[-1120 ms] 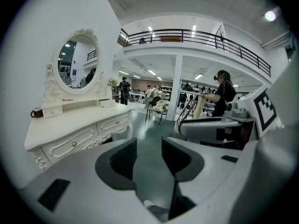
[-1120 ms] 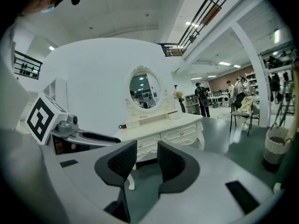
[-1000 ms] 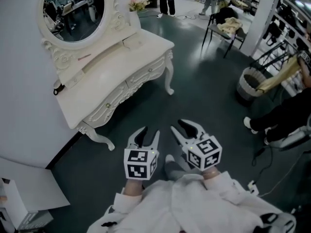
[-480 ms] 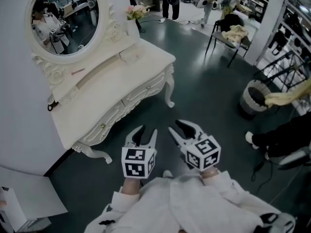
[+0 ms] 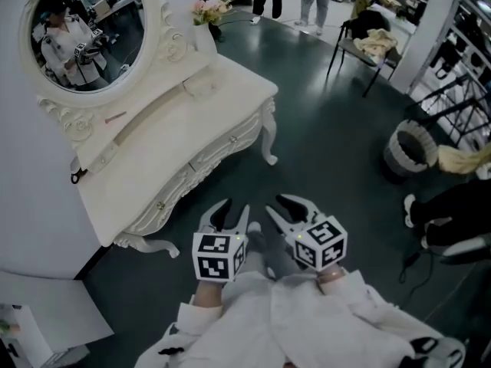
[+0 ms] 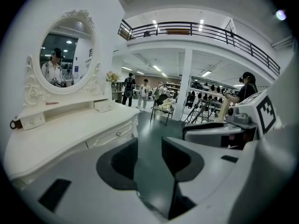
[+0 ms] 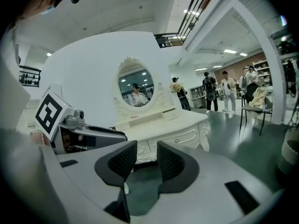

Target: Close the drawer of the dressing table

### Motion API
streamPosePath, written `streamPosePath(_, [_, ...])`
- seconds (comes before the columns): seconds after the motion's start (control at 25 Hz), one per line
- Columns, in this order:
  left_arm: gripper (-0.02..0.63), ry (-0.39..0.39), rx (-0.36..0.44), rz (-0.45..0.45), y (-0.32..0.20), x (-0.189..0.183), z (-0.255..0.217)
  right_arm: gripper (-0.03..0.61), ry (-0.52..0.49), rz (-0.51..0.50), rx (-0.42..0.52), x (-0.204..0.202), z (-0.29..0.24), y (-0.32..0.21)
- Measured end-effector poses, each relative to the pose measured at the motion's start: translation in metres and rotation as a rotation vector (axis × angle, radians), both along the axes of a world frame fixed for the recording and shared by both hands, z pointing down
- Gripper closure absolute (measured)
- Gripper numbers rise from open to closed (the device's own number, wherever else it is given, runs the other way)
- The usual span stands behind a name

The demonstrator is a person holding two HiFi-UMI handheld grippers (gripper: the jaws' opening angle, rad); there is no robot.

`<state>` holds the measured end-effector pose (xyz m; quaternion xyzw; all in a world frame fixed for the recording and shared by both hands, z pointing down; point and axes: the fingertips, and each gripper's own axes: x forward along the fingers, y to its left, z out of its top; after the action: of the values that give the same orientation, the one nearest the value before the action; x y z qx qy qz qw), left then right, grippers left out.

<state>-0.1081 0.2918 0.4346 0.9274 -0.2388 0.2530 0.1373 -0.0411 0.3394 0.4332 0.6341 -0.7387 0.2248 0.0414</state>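
Closer now to the dressing table [image 5: 173, 125], left gripper [image 5: 232, 208] and right gripper [image 5: 278, 202] gape empty; its drawer [image 5: 219, 150] looks light and rigid, best pushed beside the knob [image 5: 234, 138]

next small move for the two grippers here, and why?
Probably bring the left gripper and right gripper forward to the drawer front of the dressing table. Both hang over the floor, short of the table and touching nothing, jaws apart and empty. How far the drawer stands out is not clear from here.
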Motion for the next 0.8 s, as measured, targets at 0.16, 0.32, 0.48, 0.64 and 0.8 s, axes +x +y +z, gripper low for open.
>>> streamPosePath(0.16, [0.466,-0.011,-0.002,0.018,-0.013,0.012,0.006,0.453,-0.013,0.013,-0.002,0.011,0.007,-0.013])
streamPosePath(0.32, [0.466,-0.007,-0.011,0.036,-0.036,0.029,0.008,0.453,-0.007,0.028,-0.006,0.026,0.008,-0.033])
streamPosePath(0.48, [0.466,-0.001,-0.007,0.058,-0.064,0.052,0.005,0.453,-0.004,0.060,-0.010,0.049,0.006,-0.057])
streamPosePath(0.64, [0.466,0.002,-0.018,0.069,-0.092,0.069,0.009,0.453,-0.005,0.063,-0.024,0.065,0.011,-0.090])
streamPosePath(0.8, [0.466,-0.010,-0.030,0.082,-0.129,0.087,0.013,0.453,0.009,0.055,-0.029,0.081,0.010,-0.132])
